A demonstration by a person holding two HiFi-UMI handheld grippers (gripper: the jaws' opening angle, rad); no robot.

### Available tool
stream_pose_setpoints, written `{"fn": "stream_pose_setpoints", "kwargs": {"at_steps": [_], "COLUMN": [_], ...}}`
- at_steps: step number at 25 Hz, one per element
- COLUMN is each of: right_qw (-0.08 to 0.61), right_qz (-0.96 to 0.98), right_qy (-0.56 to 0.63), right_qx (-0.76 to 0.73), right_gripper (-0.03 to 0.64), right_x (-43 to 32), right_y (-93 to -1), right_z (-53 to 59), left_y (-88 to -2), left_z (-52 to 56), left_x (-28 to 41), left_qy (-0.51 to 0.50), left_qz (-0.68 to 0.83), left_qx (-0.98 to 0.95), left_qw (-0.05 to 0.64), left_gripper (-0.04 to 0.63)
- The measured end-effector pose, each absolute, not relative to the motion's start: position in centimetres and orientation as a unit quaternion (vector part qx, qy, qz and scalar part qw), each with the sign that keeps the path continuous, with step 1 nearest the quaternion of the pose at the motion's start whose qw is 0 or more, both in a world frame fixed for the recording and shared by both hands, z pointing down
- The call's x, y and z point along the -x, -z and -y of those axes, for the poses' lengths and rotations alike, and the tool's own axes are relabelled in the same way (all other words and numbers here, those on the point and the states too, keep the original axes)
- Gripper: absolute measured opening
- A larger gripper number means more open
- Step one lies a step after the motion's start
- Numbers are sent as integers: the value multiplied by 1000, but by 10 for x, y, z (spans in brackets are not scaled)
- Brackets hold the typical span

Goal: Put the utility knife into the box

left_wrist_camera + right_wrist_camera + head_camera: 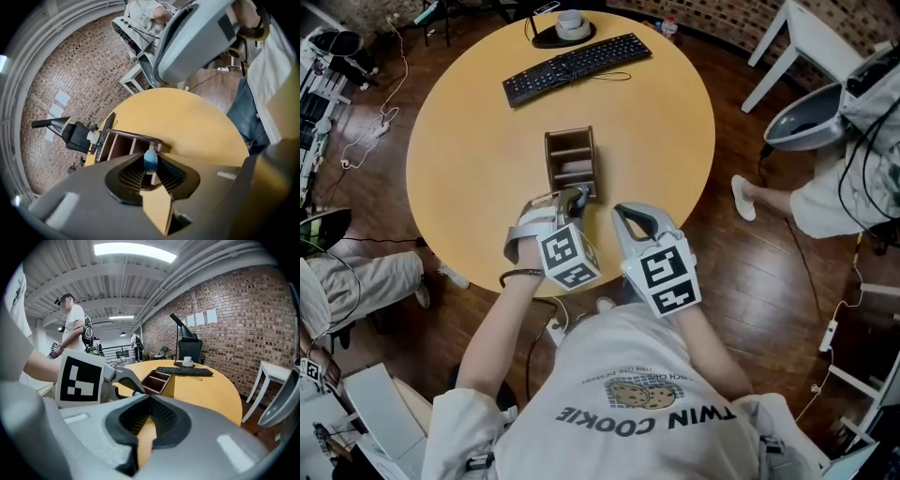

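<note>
Knife (150, 160) clamped in left gripper (575, 200), long axis along jaws, blue end pointed at box (548, 161). Right gripper (150, 398) closed, empty, beside box.

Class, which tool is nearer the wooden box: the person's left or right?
Left. The left tool, gripping the utility knife, is at the box's near end; the right tool sits apart, off its near right corner.
</note>
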State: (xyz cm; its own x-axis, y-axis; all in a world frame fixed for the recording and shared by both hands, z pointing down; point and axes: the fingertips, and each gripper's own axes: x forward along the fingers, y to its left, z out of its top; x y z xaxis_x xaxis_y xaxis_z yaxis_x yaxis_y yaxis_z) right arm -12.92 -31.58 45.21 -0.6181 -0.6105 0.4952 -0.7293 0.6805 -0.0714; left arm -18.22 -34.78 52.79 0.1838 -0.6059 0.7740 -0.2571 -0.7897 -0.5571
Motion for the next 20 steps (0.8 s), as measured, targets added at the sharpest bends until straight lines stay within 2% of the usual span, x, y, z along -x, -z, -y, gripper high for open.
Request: {"fn": "stream_pose_setpoints", "kwargs": {"at_steps": [20], "right_qw": [229], "right_qz": [887], "right_qy": [-139], "right_qx": [-376], "right_gripper": [2], "right_x": [135], "right_y": [-458], "right_z": [314], "left_y": [-553], "left_z": [353], "left_x": [185], "left_qy": [588], "left_qz": [-268], "left_qx": [744], "left_qw": [169], "left_gripper": [98]}}
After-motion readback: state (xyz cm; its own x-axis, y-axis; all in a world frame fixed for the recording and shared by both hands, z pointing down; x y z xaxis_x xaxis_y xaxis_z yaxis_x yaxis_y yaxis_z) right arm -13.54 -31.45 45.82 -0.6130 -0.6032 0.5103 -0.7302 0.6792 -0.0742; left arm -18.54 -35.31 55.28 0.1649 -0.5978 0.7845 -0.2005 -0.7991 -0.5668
